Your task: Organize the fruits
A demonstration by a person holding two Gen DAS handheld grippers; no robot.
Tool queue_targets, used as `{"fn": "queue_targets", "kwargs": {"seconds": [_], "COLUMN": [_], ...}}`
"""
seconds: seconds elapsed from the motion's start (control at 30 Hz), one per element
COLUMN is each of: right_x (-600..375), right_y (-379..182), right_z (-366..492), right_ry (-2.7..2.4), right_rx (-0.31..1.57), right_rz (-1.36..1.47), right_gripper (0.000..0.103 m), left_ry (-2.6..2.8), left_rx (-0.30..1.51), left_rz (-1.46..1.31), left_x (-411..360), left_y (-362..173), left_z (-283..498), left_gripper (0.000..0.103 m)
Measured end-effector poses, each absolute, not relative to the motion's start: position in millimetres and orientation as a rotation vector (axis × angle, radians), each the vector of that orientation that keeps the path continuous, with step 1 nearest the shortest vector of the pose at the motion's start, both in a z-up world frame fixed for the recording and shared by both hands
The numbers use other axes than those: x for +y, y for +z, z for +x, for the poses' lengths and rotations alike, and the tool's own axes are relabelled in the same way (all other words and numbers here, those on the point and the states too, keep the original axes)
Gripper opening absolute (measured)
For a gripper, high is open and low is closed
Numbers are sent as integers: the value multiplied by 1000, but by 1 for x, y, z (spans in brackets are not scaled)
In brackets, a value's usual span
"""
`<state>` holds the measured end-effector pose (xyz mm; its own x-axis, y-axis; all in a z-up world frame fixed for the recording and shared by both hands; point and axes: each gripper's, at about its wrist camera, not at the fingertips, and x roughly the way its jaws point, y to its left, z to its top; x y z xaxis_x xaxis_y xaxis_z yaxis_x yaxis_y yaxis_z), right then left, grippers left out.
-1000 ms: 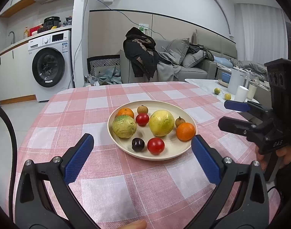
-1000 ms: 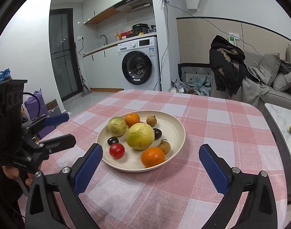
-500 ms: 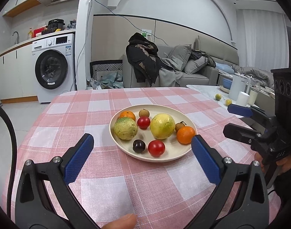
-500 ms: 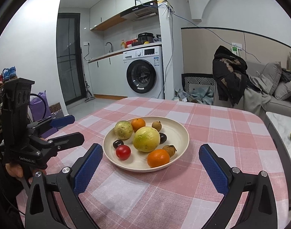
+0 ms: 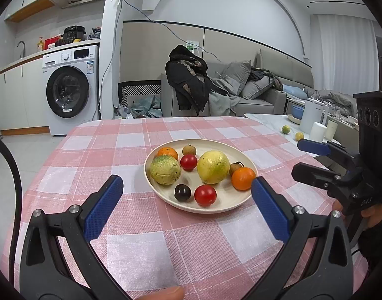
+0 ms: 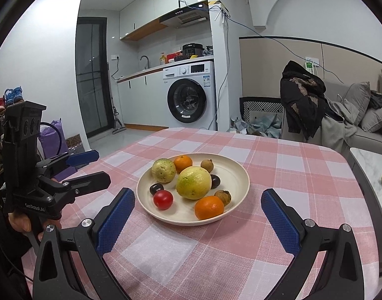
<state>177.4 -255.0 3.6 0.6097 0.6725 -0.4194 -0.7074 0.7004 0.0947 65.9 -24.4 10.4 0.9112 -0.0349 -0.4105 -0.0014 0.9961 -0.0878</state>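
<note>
We hold the left gripper (image 5: 185,195) and right gripper (image 6: 198,205) with jaws spread wide and empty, short of the cream plate (image 5: 223,206) of fruit on the checked tablecloth (image 5: 165,245).

Plate (image 5: 249,167): one
Oranges (image 5: 243,178): two
Red tomatoes (image 5: 205,195): two
Large yellow-green fruits (image 5: 213,167): two
Small brown fruits (image 5: 189,150): two
Dark plums (image 6: 156,188): two

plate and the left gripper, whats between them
Nothing: only bare checked tablecloth lies between the left gripper and the plate, clearest in the left wrist view.
</note>
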Motion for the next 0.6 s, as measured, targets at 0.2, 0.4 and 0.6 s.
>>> {"fn": "queue_targets", "kwargs": {"seconds": [0.2, 0.4, 0.6], "right_x": [-254, -253, -253], "right_y": [2, 1, 0], "right_z": [179, 181, 183], "right_ry": [800, 799, 797], "right_rx": [448, 451, 458], "right_rz": [-89, -88, -81], "right_gripper": [103, 103, 103], "left_ry": [-25, -31, -29], "left_rx": [412, 390, 408], "left_rz": [-70, -58, -48], "left_x": [-27, -30, -33], "left_y": [12, 13, 11], "left_z": [63, 59, 63], "left_gripper": [102, 102, 102]}}
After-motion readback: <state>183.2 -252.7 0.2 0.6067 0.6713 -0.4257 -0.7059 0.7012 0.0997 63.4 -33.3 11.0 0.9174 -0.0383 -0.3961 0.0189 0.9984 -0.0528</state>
